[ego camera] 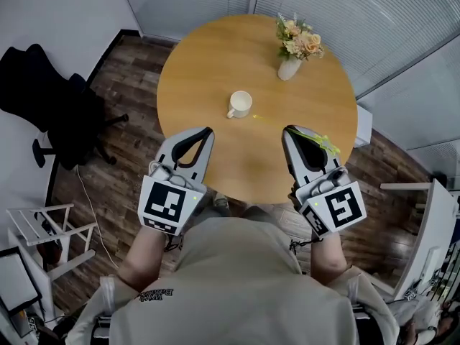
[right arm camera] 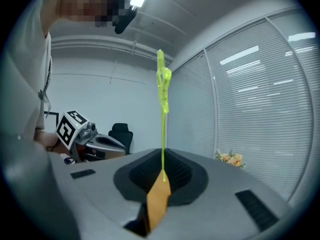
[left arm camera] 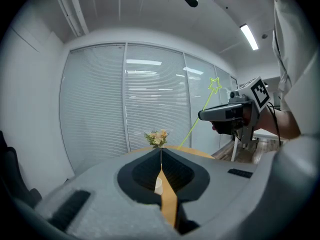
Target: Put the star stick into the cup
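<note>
head view: high above the person, facing steeply down on the round table, with the left gripper and right gripper near the lower frame. each gripper view sits low and close behind its own jaws, facing almost level across the table. all three views share the flowers; each gripper view also catches the other gripper.

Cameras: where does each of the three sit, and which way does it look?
Head view: on the person's head, steeply down at table, cup, flowers; shows forearms, left claw, right claw.
Left gripper view: on left claw, along its shut jaws toward blinds; right claw with stick at right.
Right gripper view: on right claw, along jaws shut on stick; left claw at left.
Shared: all three show the flowers.
</note>
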